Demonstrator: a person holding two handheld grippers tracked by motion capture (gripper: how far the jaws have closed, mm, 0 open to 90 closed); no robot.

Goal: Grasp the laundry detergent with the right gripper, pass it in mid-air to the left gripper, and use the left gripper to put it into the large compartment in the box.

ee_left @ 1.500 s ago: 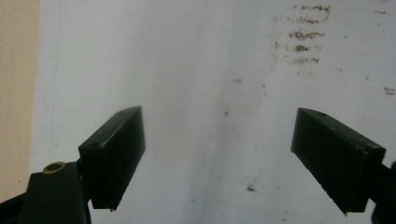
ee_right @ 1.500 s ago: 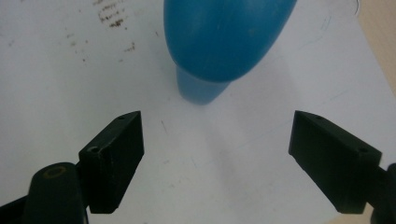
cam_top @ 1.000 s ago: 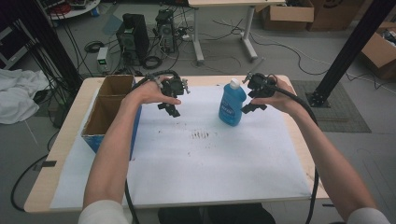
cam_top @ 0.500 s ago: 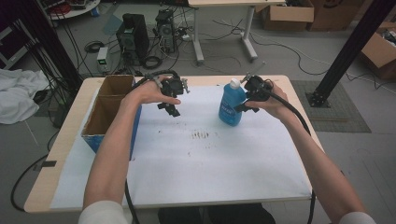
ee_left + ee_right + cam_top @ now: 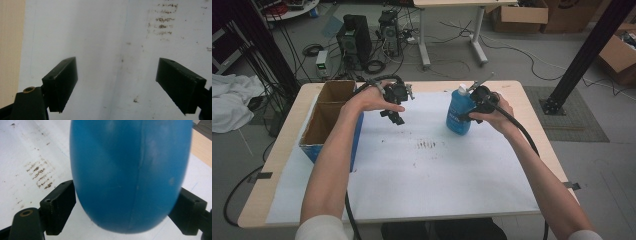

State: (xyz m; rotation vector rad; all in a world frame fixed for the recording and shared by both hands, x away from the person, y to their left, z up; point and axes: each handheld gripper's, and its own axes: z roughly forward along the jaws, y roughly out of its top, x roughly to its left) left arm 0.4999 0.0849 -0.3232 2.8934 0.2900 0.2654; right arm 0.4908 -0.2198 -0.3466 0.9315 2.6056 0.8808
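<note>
A blue bottle (image 5: 459, 116) stands upright on the white paper sheet (image 5: 422, 170) that covers the surface (image 5: 287, 150), its long axis vertical and its white cap (image 5: 462, 90) pointing straight up. In the high view it sits toward the 1 o'clock part of the sheet, well apart from the open cardboard box (image 5: 328, 117) at the 9 o'clock edge. The right hand-held gripper (image 5: 472, 112) has come in from the bottle's 3 o'clock side and its jaws straddle the lower body. In the right gripper view the blue bottle (image 5: 127, 175) bulges between the two black jaws, each jaw lying against or just beside a flank; whether they press the plastic cannot be told, and the bottle's rounded bottom edge shows above the paper there. The left hand-held gripper (image 5: 396, 116) is held above the sheet at about 11 o'clock, near the box and well apart from the bottle, its jaws pointing down at the paper. In the left gripper view the left hand-held gripper (image 5: 117, 85) has its jaws spread wide with bare paper between them. A patch of brown smudges (image 5: 427, 145) marks the sheet near its middle, between the two hands and at the bottle's 7 o'clock.
</note>
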